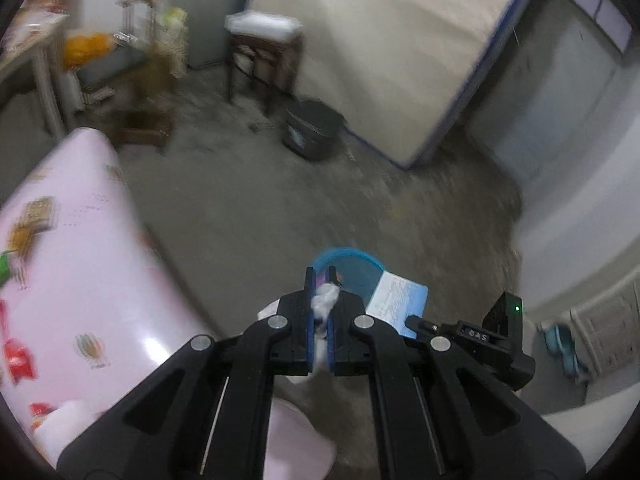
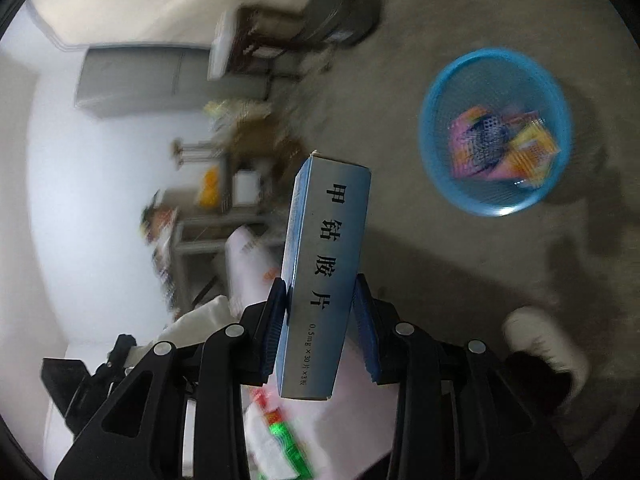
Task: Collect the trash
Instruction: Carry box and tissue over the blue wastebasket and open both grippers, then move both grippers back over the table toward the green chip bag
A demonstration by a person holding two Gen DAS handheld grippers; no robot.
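My left gripper (image 1: 321, 278) is shut on a crumpled white tissue (image 1: 325, 300), held in the air above the floor. Just beyond its fingertips the blue mesh trash basket (image 1: 352, 262) shows, partly hidden. My right gripper (image 2: 322, 300) is shut on a blue medicine box (image 2: 324, 264) with black Chinese print, held upright; the box also shows in the left wrist view (image 1: 398, 304). In the right wrist view the blue basket (image 2: 496, 60) stands on the concrete floor to the upper right, holding colourful wrappers (image 2: 500, 142).
A table with a pink printed cloth (image 1: 80, 264) lies to the left. A dark bin (image 1: 312, 128), a wooden stool (image 1: 264, 60) and a leaning mattress (image 1: 380, 48) stand further back. A white shoe (image 2: 544, 340) is at lower right.
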